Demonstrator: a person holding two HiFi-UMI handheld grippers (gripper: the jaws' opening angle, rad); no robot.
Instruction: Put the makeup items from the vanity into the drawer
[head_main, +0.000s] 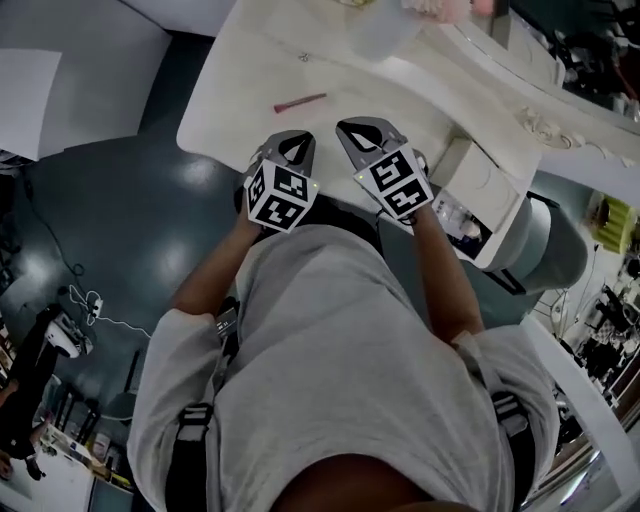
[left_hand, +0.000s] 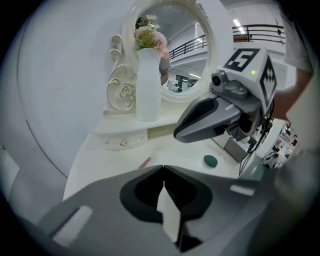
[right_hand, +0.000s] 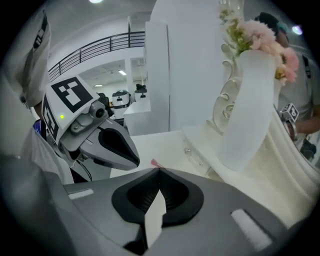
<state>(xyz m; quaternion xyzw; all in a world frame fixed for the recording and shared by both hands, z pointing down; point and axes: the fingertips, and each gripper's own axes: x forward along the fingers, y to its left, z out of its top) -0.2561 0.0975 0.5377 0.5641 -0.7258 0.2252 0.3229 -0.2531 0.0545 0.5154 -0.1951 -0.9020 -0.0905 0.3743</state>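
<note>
Left claw (head_main: 291, 136) and right claw (head_main: 350, 128) are recorded fully closed, empty, side by side above the white table (head_main: 250, 90). Pink makeup pencil (head_main: 300, 102) is seen just beyond both tips, untouched. Dark glossy floor (head_main: 100, 220) is noted alongside.

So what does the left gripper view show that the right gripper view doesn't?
Only the left gripper view: a small green item on the vanity top, and the right gripper side-on. Only the right gripper view: the left gripper side-on. Both: the white vase with pink flowers, the pink stick, and each gripper's own shut, empty jaws.
</note>
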